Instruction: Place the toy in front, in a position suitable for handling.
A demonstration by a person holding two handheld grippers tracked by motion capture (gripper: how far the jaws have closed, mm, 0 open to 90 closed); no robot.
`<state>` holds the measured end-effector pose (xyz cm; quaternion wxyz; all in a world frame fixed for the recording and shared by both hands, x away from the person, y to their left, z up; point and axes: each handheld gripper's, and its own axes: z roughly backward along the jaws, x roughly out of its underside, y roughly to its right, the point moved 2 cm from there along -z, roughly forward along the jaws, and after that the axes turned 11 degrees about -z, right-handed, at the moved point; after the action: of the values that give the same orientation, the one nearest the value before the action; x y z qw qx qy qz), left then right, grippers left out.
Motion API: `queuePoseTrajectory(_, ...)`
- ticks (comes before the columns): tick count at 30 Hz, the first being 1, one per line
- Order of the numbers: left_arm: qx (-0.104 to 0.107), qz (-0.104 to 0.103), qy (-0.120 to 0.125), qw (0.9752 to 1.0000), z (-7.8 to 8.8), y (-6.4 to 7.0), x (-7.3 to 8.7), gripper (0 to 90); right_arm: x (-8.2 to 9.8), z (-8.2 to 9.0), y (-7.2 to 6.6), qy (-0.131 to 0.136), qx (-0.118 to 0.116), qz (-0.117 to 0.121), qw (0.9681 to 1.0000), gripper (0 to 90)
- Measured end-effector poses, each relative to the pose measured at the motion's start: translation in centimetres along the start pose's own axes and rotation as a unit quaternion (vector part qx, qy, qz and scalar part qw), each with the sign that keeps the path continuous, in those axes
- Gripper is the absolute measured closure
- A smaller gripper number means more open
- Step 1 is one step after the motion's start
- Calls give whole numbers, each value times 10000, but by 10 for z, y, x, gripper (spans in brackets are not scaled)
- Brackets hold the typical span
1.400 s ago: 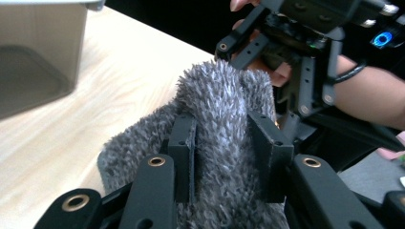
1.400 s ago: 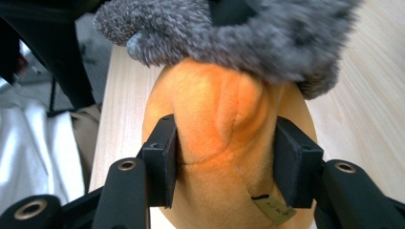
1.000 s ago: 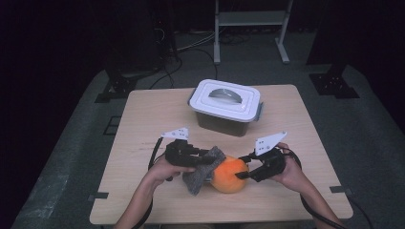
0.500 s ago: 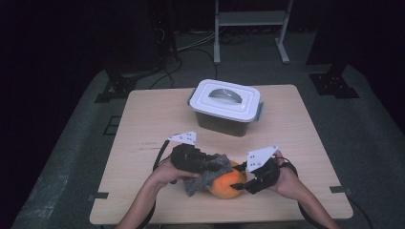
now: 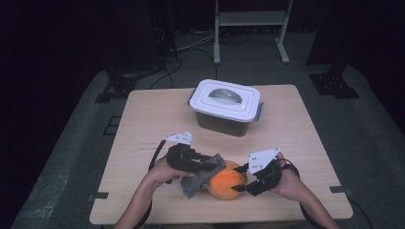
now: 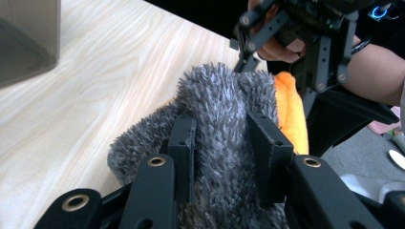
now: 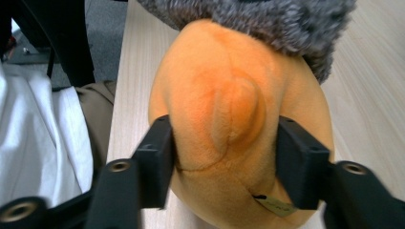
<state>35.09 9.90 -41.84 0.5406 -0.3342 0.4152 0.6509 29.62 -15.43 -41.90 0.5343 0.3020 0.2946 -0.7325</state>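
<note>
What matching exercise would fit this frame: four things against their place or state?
Things:
1. grey cloth
2. orange plush toy
3. lidded container
4. table

States:
A. stands apart, far side of table
B. clamped in left gripper
C. pale wood, bears everything
D. pressed between right gripper pads

Pairs: 1-B, 2-D, 3-A, 4-C

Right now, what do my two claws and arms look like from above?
Both claws are black linkage frames with flat black jaws and brass-coloured pivot rivets. The left claw and right claw each carry a pale three-cornered plate on top and trail a black cable. The forearms are bare, no sleeves; a dark band circles the right wrist.
</note>
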Motion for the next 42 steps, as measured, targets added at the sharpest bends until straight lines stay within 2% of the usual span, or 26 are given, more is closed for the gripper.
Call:
queuePoseTrajectory(2,23,75,37,10000,0,-2,2,652,-3,1,3,23,-54,-230,9997,342)
queuePoseTrajectory(5,31,85,14,10000,3,-3,4,653,-3,7,9,86,3,-400,9992,287)
queuePoseTrajectory(7,54,94,19,9999,2,-3,4,652,1,9,13,109,-25,-572,9983,271)
queuePoseTrajectory(10,131,56,63,9999,0,0,2,652,6,3,17,27,-111,-764,9970,283)
queuePoseTrajectory(12,145,-6,24,9999,-1,1,-1,653,5,1,14,-30,-154,-779,9968,343)
queuePoseTrajectory(14,162,-73,36,9998,-2,5,-4,653,2,-1,10,-53,-125,-643,9978,379)
queuePoseTrajectory(18,255,-237,93,9994,-7,14,-14,653,-3,-8,-3,-116,-76,-348,9993,394)
queuePoseTrajectory(21,279,-384,74,9988,-12,20,-20,653,-6,-12,-8,-145,-38,-231,9996,426)
queuePoseTrajectory(24,224,-444,49,9988,-11,22,-22,654,-6,-11,-5,-110,-17,-400,9991,484)
queuePoseTrajectory(28,129,-392,113,9991,-5,17,-20,654,-4,-5,3,-27,14,-679,9977,528)
queuePoseTrajectory(30,26,-396,71,9992,0,14,-18,654,-3,-2,8,42,8,-810,9967,533)
queuePoseTrajectory(34,-127,-239,89,9996,6,5,-9,653,4,4,20,171,-62,-1094,9938,536)
queuePoseTrajectory(38,-113,6,295,9995,12,-4,-1,653,11,9,31,284,-163,-1325,9906,535)
queuePoseTrajectory(42,-77,180,465,9987,17,-10,5,652,17,14,38,326,-164,-1501,9880,535)
